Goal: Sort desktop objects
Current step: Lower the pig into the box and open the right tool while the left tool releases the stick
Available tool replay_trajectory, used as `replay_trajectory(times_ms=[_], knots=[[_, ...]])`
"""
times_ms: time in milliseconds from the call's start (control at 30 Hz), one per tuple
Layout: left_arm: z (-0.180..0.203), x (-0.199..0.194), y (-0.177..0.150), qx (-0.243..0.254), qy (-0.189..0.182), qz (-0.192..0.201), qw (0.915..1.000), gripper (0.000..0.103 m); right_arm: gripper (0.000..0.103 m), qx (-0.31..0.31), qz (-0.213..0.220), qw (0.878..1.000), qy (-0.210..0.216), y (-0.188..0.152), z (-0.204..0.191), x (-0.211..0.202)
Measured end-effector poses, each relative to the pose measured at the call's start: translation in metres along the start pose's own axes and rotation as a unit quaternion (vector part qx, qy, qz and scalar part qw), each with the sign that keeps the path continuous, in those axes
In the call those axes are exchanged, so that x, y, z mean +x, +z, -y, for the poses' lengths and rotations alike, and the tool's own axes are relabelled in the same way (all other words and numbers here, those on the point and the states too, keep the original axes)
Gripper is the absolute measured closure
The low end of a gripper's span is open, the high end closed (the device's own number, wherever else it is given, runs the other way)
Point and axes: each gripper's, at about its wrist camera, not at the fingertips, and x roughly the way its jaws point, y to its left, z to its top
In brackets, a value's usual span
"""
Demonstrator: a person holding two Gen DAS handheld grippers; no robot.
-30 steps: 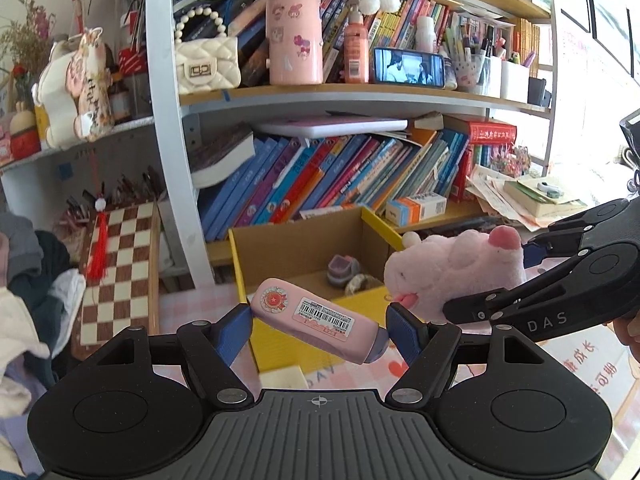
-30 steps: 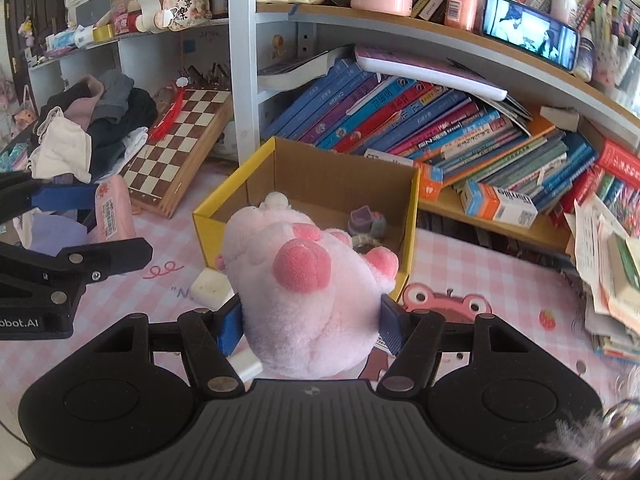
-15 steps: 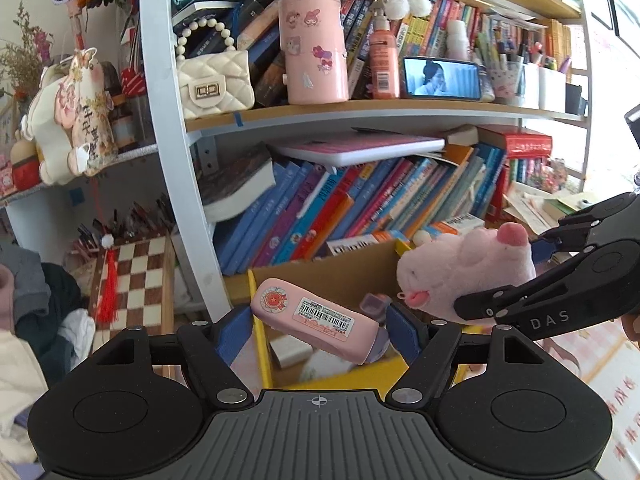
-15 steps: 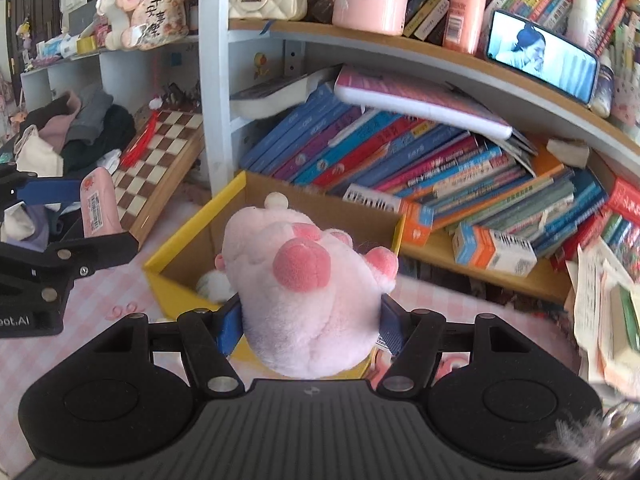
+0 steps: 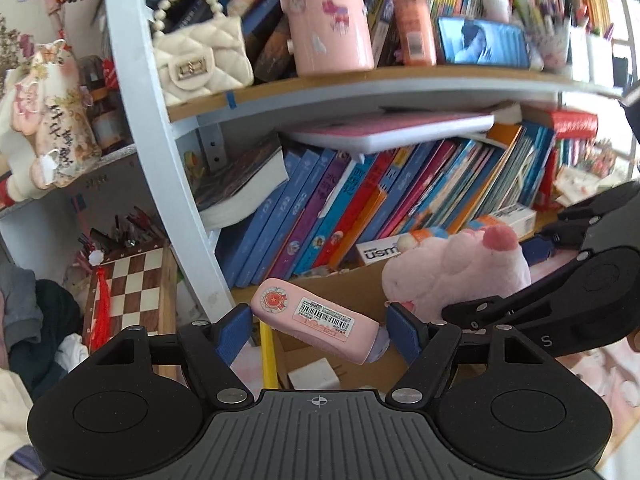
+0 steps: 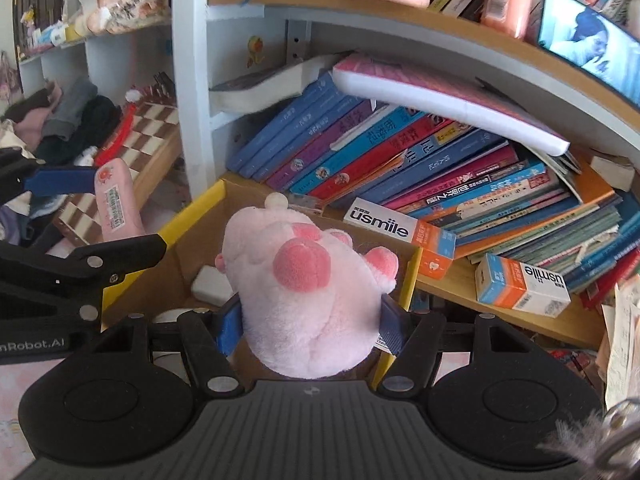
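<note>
Inspector A: The right gripper is clamping the pink plush; the cardboard box is lying directly ahead and below.

Inspector B: The left gripper is pinching the pink tube, lying crosswise, beside the box's left wall.

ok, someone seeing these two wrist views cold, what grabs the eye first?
Probably the pink plush toy, filling the centre of the right wrist view, clamped in the right gripper above the yellow-edged cardboard box. Next, the pink tube with a barcode label, held slantwise in the left gripper near the box's left edge. Behind both, the shelf of leaning books crowds the background.
</note>
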Motion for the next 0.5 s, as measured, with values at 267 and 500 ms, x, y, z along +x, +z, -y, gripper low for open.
replay_trajectory(times_ms=[267, 500], knots=[[-0.005, 0.041, -0.005, -0.016, 0.003, -0.031, 0.9994, 0.028, 0.039, -0.007, -0.032, 0.999, 0.002, 0.002, 0.011, 0.051], [-0.001, 0.072, -0.017, -0.009, 0.006, -0.066, 0.9977, 0.028, 0.038, -0.032, -0.055, 0.998, 0.005, 0.001, 0.009, 0.087]])
